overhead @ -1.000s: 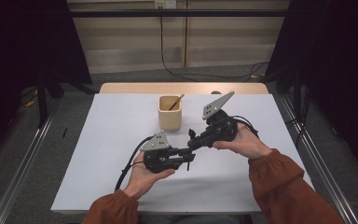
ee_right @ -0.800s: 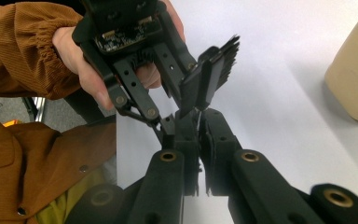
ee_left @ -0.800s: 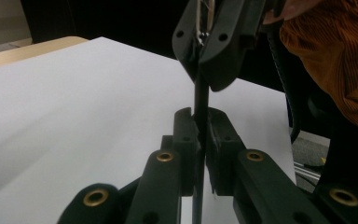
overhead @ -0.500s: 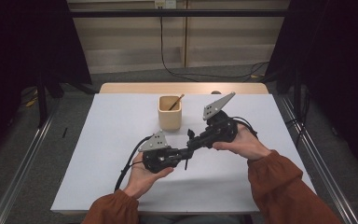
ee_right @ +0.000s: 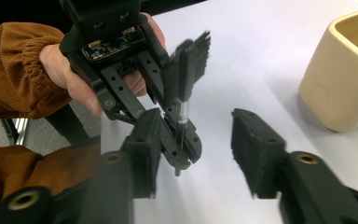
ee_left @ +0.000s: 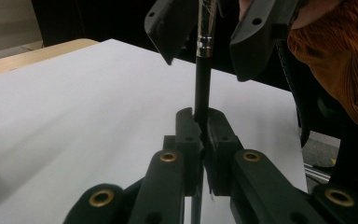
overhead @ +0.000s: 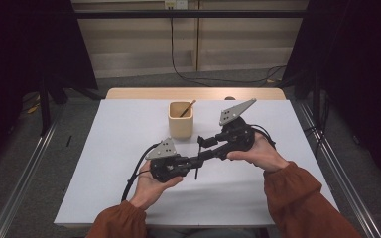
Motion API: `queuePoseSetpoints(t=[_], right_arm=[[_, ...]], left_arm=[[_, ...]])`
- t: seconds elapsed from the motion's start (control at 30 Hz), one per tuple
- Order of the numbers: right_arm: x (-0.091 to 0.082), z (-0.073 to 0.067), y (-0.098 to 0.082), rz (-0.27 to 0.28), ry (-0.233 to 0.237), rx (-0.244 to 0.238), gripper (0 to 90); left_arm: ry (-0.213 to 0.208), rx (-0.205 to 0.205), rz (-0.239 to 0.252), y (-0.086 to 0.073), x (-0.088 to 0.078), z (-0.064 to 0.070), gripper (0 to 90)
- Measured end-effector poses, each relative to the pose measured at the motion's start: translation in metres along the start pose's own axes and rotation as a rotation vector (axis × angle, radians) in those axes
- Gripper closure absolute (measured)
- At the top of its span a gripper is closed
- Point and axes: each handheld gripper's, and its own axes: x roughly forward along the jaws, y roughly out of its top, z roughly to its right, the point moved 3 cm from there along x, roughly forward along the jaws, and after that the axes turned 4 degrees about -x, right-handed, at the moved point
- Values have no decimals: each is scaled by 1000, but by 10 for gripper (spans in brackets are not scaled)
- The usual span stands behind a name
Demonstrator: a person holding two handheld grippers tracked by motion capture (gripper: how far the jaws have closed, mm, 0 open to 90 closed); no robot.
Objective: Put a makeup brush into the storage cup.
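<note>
While the left tongs (ee_left: 200,133) clamp the black brush (ee_left: 202,79) by its handle above the white surface (overhead: 104,148) near the middle, the right tongs (ee_right: 196,149), just opening, stand apart around it, apparently handing it over.

Both forearms wear rust-orange corduroy sleeves (overhead: 297,196) with gathered elastic cuffs, entering from the bottom of the high view. Each gripper, left gripper (overhead: 194,161) and right gripper (overhead: 206,142), is matte black with brass-coloured pivot rivets, ribbed jaw pads, a grey three-cornered plate (overhead: 234,111) and a black cable (overhead: 131,178). In the upper left of the right gripper view, what seems a small circuit board shows on the left gripper's body.
</note>
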Motion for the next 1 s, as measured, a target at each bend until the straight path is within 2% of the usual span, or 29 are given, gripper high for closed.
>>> queuePoseSetpoints(t=[0.2,0.33,0.5,0.63,0.83,1.0], right_arm=[[0,1,-2,40,-30,15,325],[0,1,-4,77,-40,17,250],[-1,-1,-6,98,-40,8,188],[-2,-1,-9,125,-68,15,103],[-9,-4,-23,176,-94,25,27],[-14,0,-33,211,-124,43,10]], left_arm=[[-6,3,-5,0,-2,0,857],[-3,0,-5,0,-3,-1,857],[-3,-1,-6,1,-4,-1,857],[8,-1,-3,2,-5,-2,857],[21,-1,-3,2,-8,-3,857],[26,-3,-5,2,-13,-5,857]])
